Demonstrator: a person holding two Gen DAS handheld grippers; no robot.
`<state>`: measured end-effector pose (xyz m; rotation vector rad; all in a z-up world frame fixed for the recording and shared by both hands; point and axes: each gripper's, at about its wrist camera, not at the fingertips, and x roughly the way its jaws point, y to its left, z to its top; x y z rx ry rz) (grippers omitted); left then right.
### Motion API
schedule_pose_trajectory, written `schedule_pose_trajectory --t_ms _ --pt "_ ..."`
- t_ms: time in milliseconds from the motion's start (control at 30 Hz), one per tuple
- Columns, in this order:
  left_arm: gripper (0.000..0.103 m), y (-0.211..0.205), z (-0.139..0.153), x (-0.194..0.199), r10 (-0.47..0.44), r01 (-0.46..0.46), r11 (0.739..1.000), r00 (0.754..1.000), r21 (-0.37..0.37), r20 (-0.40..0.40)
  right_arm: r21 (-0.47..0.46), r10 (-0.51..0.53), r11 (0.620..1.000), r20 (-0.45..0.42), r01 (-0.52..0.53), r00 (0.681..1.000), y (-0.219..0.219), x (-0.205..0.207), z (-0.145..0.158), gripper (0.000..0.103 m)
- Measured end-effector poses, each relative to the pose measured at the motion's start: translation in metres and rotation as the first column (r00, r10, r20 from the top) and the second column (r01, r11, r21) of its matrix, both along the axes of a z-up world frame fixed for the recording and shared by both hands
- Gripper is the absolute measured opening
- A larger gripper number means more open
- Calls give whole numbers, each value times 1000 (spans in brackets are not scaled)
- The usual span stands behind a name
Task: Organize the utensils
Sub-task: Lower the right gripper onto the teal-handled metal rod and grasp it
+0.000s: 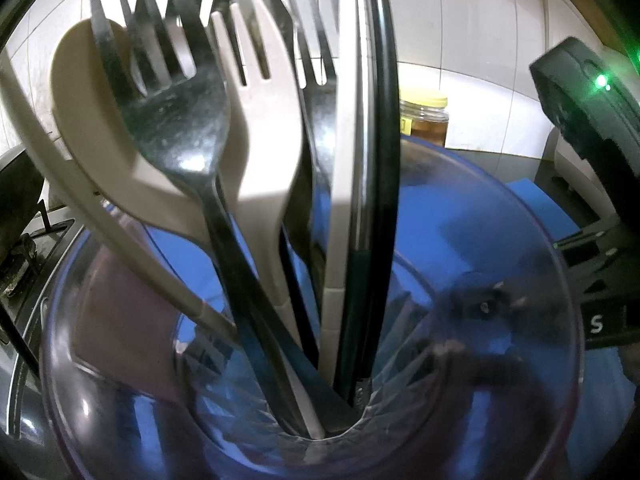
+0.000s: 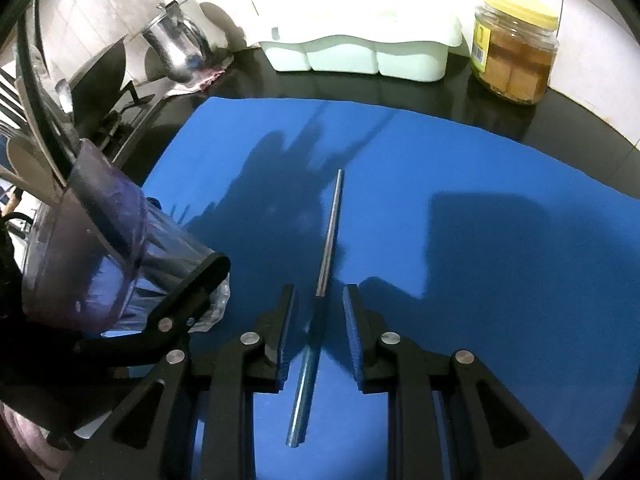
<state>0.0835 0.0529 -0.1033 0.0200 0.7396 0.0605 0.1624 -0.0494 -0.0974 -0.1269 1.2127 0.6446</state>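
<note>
Tongs on the right (image 2: 318,320) stand apart astride a metal chopstick (image 2: 330,236) lying on the blue mat (image 2: 480,168) beside the cup (image 2: 104,248), ready to pinch it, while the left tongs (image 2: 188,296) clamp that tilted cup of cutlery steady

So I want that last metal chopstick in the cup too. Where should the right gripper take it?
Grip the chopstick at mid-shaft, from above. It lies flat on the blue mat, running lengthwise between the right gripper's open fingers, so closing across its thin width should suit.
</note>
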Motion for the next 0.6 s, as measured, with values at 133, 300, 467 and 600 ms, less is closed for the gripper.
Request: schedule_pose_trajectory --t_ms 133,300,467,600 --pt "80 0 0 0 1 -1 1000 1000 0 0 -40 25 999 3 -25 1000 4 -3 -6 25" --pt "80 0 0 1 0 0 1000 1000 0 0 -64 48 997 25 -46 999 6 -7 -5 24" --pt "80 0 0 1 1 -1 1000 1000 0 0 -127 91 988 60 -83 994 9 -15 -6 11" --pt "80 0 0 1 0 0 1000 1000 0 0 -145 84 986 41 -78 996 3 -13 -6 9"
